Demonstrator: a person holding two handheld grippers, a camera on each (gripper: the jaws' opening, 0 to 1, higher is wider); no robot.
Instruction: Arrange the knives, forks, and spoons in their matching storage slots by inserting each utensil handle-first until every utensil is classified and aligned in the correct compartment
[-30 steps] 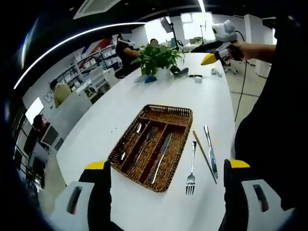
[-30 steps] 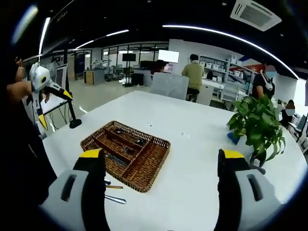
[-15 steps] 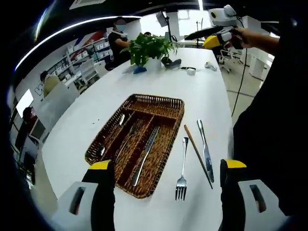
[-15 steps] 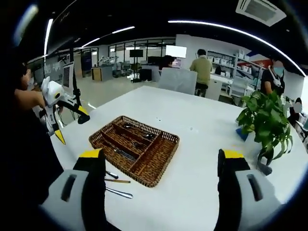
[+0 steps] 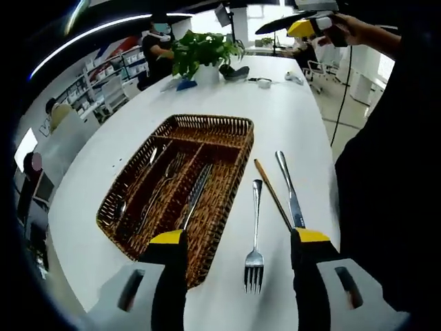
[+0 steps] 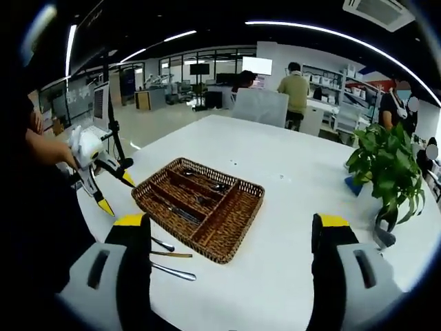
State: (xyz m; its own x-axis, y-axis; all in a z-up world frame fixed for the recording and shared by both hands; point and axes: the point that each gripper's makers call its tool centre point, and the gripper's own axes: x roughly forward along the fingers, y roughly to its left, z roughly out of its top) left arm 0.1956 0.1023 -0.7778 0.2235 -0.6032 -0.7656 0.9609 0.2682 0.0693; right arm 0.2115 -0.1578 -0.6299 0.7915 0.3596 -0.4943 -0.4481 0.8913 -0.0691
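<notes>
Tray: a brown woven wicker cutlery tray (image 5: 227, 131) with long divided slots sits on the white table (image 5: 289, 103); from the right gripper view the same tray (image 6: 238, 241) lies well ahead of the jaws.
Already sorted: a silver spoon (image 5: 150, 158), a silver fork (image 5: 165, 176) and a silver knife (image 5: 196, 196) each lie in a separate slot, roughly lengthwise.
Left to sort: a silver fork (image 5: 255, 234), a thin brown wooden stick, likely a chopstick (image 5: 272, 193), and a silver table knife (image 5: 289, 189) lie on the table just beside the tray's long edge, side by side.
Left gripper (image 5: 234, 241): jaws spread wide and empty, hovering above the loose fork, which lies between the yellow tips.
Right gripper (image 6: 231, 224): jaws spread and empty, held away from the tray; it also shows far off in the left gripper view (image 5: 303, 26).
Progress: roughly half done by my reckoning; three pieces stowed, three outside.
Likely step: picking up the loose fork.
Backdrop: a green potted plant (image 6: 386, 162) stands at the table's far end.
</notes>
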